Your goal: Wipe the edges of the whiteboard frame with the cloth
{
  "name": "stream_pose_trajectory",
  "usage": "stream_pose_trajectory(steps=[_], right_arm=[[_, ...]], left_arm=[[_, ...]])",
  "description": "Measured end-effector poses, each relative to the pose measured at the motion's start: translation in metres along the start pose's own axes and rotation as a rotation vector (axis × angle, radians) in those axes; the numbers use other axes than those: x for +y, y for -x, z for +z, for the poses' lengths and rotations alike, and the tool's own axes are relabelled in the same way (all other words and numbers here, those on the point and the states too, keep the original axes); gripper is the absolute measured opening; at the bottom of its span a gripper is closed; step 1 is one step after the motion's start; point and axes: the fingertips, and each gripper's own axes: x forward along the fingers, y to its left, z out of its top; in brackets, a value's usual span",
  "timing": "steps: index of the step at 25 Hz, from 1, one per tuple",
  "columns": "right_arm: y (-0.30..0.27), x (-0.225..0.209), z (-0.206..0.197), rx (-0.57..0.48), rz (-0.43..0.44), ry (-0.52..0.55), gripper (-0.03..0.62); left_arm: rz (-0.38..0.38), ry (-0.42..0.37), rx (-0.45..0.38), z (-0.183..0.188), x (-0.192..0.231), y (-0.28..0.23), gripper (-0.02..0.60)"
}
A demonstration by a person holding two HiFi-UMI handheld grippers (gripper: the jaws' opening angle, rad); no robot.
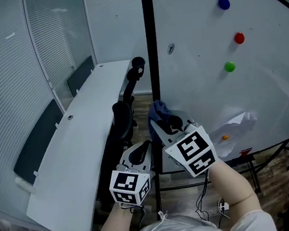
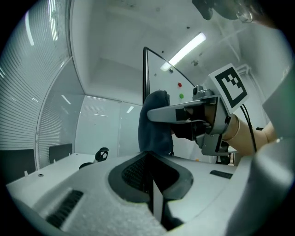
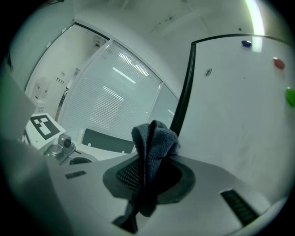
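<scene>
The whiteboard stands on the right, and its black frame's left edge runs vertically. My right gripper is shut on a dark blue cloth that sits right at that edge, low down; whether it touches I cannot tell. In the right gripper view the cloth bunches up out of the closed jaws, with the frame just behind. My left gripper hangs lower left, shut on nothing. The left gripper view shows its jaws together, the cloth and the right gripper ahead.
Blue, red and green magnets stick to the board. A crumpled white sheet lies on its lower part. A long white desk with black chairs stands left, against a glass wall with blinds.
</scene>
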Motion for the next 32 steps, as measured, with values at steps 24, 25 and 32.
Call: stream_pose_trajectory(steps=[24,25,32], right_arm=[[0.015,-0.068,0.151,-0.194,-0.193,0.135,0.066],[0.017,-0.074,0.156,-0.201,-0.199,0.136,0.066],[0.023,-0.091,0.188,-0.234,-0.23,0.157,0.066]], left_arm=[[-0.12,-0.062,-0.067,0.056,0.004,-0.008,0.018],[-0.128,-0.065,-0.065,0.056,0.002,-0.01,0.018],[-0.205,0.018,-0.037,0.054,-0.007,-0.014,0.018]])
